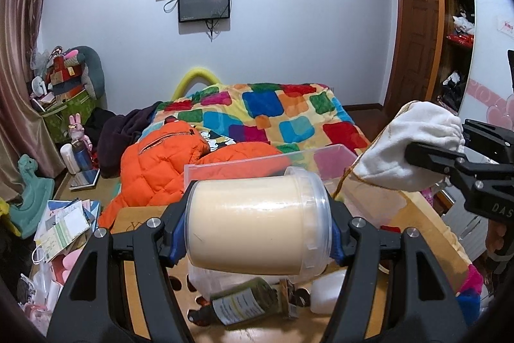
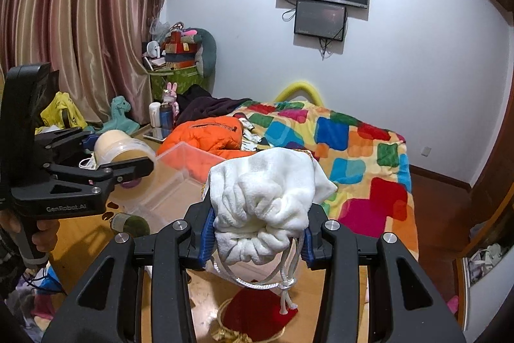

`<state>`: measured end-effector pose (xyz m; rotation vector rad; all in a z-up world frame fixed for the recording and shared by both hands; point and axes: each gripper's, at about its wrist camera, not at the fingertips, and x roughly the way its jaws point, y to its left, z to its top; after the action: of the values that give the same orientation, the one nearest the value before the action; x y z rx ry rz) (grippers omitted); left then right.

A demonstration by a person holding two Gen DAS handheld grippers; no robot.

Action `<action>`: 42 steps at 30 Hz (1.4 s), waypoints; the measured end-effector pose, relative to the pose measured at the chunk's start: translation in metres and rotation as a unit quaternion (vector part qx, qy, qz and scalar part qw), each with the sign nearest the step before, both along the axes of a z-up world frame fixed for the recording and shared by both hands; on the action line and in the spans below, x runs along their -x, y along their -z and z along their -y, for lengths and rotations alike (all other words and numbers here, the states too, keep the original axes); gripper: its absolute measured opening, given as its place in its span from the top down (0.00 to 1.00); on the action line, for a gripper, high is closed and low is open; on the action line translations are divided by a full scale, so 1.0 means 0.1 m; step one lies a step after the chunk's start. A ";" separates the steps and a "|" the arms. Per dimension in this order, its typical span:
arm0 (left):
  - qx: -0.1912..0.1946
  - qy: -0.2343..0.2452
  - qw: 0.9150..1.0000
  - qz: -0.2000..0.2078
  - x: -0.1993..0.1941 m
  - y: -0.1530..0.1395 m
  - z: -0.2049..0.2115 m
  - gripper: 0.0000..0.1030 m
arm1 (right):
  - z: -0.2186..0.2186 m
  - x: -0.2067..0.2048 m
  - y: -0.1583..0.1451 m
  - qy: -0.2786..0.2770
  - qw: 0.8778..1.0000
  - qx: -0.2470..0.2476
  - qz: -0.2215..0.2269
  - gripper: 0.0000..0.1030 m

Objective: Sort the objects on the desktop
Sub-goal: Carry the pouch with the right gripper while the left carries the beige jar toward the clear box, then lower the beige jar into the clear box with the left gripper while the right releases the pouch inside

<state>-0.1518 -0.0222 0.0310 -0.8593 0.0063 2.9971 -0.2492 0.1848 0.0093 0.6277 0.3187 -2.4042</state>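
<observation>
Now mid-sort: left gripper (image 1: 258, 233) fingers pinching cream jar (image 1: 253, 224), right gripper (image 2: 258, 241) fingers pinching white pouch (image 2: 266, 201), both aloft over worktop (image 1: 147, 288). Clear bin (image 1: 324, 158) looks empty; green bottle (image 1: 247, 299), red pouch (image 2: 257, 309) left.

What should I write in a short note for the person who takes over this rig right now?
Left tool: shut on the cream jar, held sideways above the desk.
Right tool: shut on the white drawstring pouch, also lifted.
The clear plastic bin stands at the desk's far edge, near both loads.
On the desk: a green bottle lying down and a red pouch.
Left: place both held items, then sort the rest.
</observation>
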 end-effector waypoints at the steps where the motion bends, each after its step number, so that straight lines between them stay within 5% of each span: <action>1: 0.000 -0.001 1.000 0.004 0.04 0.03 0.01 0.36 | 0.03 0.03 0.04 -0.002 1.000 -0.002 0.005 0.63; 18: 0.008 0.015 0.998 0.059 0.61 0.42 0.00 0.36 | 0.28 0.60 0.69 -0.023 0.995 -0.025 0.092 0.63; 26: 0.055 0.020 0.998 0.006 0.54 0.28 -0.12 0.40 | 0.39 0.76 0.86 -0.038 0.993 -0.031 0.109 0.62; 34: 0.045 0.028 0.999 0.014 0.58 0.37 -0.09 0.36 | 0.46 0.73 0.97 -0.039 0.993 -0.046 0.100 0.56; 42: 0.040 0.026 0.999 0.018 0.60 0.41 -0.08 0.28 | 0.39 0.80 0.97 -0.020 0.992 -0.028 0.124 0.26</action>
<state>-0.2119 -0.0142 -0.0105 -0.9057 0.1452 2.9511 -0.3292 0.1461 -0.0882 0.9273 0.2892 -2.2549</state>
